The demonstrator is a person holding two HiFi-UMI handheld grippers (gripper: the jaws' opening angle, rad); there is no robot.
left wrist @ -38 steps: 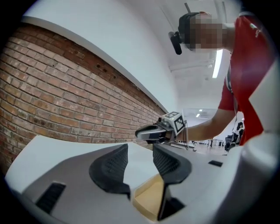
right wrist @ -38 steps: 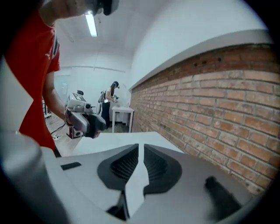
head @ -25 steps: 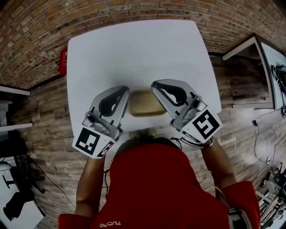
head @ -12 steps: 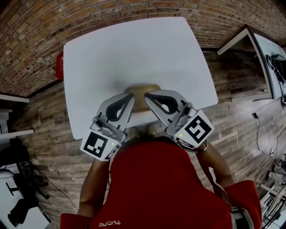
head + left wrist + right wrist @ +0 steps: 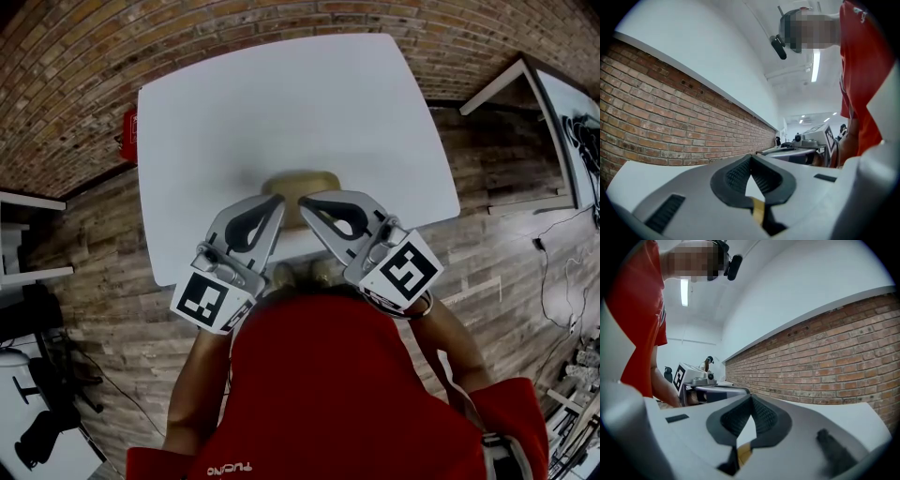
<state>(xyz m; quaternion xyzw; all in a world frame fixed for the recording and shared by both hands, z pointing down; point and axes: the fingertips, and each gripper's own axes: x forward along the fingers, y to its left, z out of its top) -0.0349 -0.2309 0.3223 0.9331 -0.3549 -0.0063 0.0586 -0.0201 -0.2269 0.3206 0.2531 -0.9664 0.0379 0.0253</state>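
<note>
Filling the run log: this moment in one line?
left tongs: shut | right tongs: shut | tips over tan tray near side | on white table

Wall (image 5: 670,117): red brick below, white above
Floor (image 5: 103,309): wooden planks
Table (image 5: 281,103): white, beside the brick wall
Light (image 5: 816,65): ceiling strip lamp, lit

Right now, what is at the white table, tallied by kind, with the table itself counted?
Grippers: 2, the left gripper and the right gripper, both with jaws together at the tray's near edge
Tan tray: 1
White table: 1
Total: 4
</note>
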